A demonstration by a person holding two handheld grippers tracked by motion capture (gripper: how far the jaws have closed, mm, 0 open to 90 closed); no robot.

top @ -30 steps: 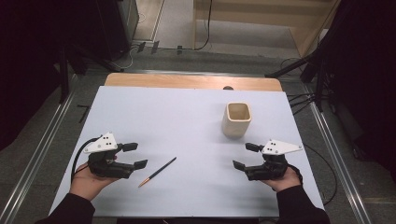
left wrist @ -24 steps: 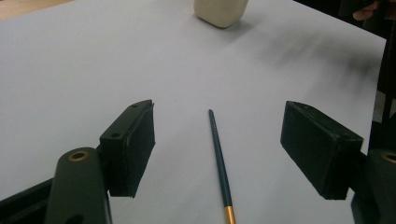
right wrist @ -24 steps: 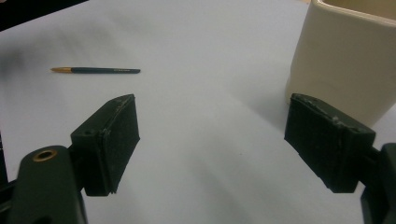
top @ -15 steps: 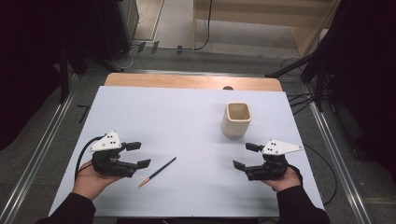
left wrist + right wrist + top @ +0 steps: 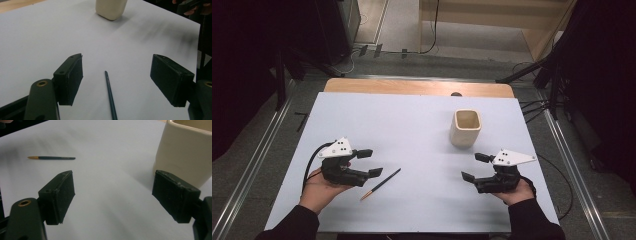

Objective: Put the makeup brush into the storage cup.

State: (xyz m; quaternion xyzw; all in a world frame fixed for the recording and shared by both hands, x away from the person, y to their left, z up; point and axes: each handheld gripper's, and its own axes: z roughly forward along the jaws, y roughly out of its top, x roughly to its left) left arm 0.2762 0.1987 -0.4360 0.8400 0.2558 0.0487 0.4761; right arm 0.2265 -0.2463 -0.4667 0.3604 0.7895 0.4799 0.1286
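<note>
A thin dark pencil [image 5: 381, 184] with an orange end lies on the white table top [image 5: 412, 125], front left of centre. My left gripper [image 5: 370, 163] is open just left of it; in the left gripper view the pencil [image 5: 110, 95] runs up between the wide-apart jaws. A cream square cup [image 5: 466, 128] stands upright right of centre. In front of the cup and slightly to its right, my right gripper [image 5: 477, 167] is open and empty. The right gripper view has the cup [image 5: 185, 150] close at the upper right and the pencil [image 5: 51, 158] far off at the left.
The table's wooden far edge [image 5: 417, 88] shows beyond the white sheet. Metal rails [image 5: 257, 160] run along the floor on both sides. Cables [image 5: 532, 107] and dark stands crowd the floor at the right and back.
My left gripper has shifted slightly right and forward, toward the pencil. The right gripper, pencil and cup have stayed put.
</note>
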